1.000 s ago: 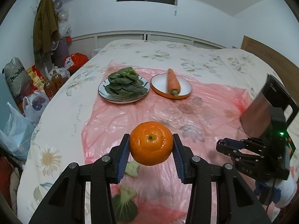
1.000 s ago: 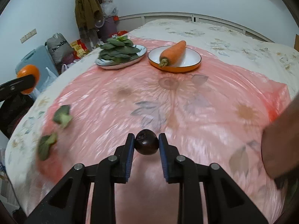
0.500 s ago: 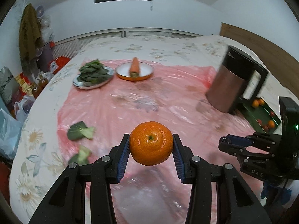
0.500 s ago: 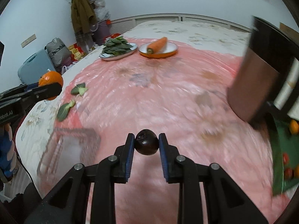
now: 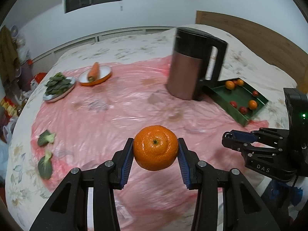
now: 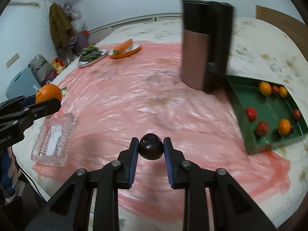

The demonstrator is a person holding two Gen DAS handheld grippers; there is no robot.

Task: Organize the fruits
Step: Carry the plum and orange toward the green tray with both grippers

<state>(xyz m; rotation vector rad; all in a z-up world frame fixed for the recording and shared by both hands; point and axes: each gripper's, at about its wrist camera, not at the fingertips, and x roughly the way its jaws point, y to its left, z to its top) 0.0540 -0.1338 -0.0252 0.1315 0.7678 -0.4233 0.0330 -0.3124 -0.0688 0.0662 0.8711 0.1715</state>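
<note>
A pink plastic sheet (image 6: 134, 88) covers the bed, with a tall kettle (image 6: 204, 44) far right and a green tray (image 6: 269, 104) of small fruits beside it. The left tool (image 5: 155, 150) clamps an orange (image 5: 155, 147) above the near sheet. The right tool (image 6: 151, 149) pinches a dark plum (image 6: 151, 149).

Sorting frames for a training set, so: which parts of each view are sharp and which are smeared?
Left wrist view: the orange and left gripper are sharp; sheet and kettle are motion-smeared. Right wrist view: the dark fruit and right gripper are sharp; kettle and tray blur, and fisheye bends the edges.
</note>
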